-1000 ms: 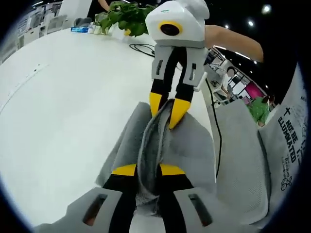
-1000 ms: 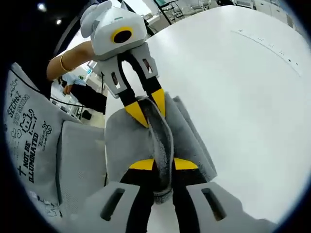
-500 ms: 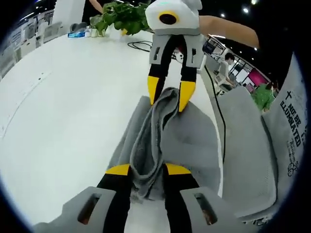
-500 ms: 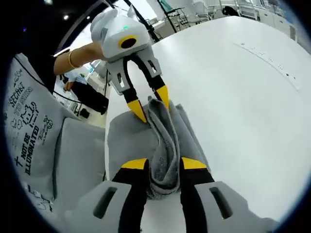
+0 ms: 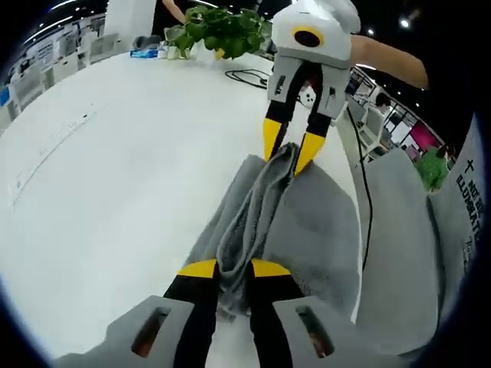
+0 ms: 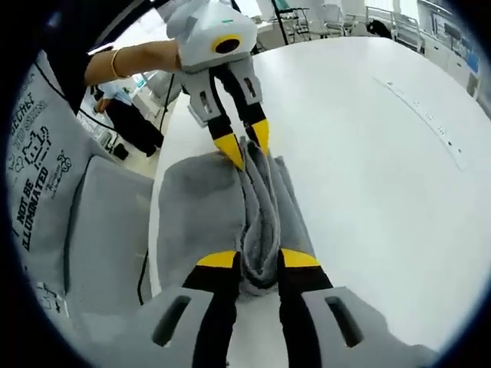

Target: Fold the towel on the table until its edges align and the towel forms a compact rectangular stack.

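Wide bare stretch of white table (image 5: pixel 115 176) seen on far side of towel (image 5: pixel 307 230); free passage offered there. Near side hemmed by grey chair (image 5: pixel 399 253) just beside table edge, black cable (image 5: pixel 367 207) hung between. Far end blocked by potted plant (image 5: pixel 219 27) and coiled cable (image 5: pixel 249 75). Table seam strip (image 6: pixel 426 115) lies flat, no obstruction.

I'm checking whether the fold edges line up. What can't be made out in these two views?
- Left gripper view: the towel's near end is hidden behind the left gripper.
- Right gripper view: the near end is hidden behind the right gripper.
- Both views: the pinched ridge covers the layers beneath, so edge alignment cannot be judged.
- Left gripper view: items beside the plant are too small to identify.
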The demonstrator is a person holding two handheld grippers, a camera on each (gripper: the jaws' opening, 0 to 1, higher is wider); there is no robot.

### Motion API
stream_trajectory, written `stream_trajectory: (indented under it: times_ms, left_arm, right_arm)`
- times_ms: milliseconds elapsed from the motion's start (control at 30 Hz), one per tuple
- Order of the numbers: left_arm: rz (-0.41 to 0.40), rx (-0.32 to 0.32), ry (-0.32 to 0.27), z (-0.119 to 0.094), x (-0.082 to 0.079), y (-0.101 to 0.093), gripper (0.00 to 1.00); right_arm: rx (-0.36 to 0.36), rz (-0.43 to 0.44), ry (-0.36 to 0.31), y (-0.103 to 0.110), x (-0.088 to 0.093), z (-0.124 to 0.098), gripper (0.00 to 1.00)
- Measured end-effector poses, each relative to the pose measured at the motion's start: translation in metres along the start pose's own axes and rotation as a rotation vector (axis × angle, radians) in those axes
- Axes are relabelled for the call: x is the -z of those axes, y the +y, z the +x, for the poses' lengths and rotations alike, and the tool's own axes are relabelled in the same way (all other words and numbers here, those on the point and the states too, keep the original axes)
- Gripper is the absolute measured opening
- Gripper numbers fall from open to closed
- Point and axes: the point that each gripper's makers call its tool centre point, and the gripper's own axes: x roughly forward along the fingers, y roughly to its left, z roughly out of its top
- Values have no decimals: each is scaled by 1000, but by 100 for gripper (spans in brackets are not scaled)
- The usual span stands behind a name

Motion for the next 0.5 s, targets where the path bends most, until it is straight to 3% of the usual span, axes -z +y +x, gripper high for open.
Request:
stream_trajectory:
  times_ms: [200, 500]
  left_arm:
    - [-24, -11, -4, 4, 3, 1, 12]
    - [-50, -58, -21, 6, 4, 5, 13]
  right_arm:
    - [30, 37, -9, -11, 4, 2, 5]
    - [56, 89, -26, -22, 10, 12, 4]
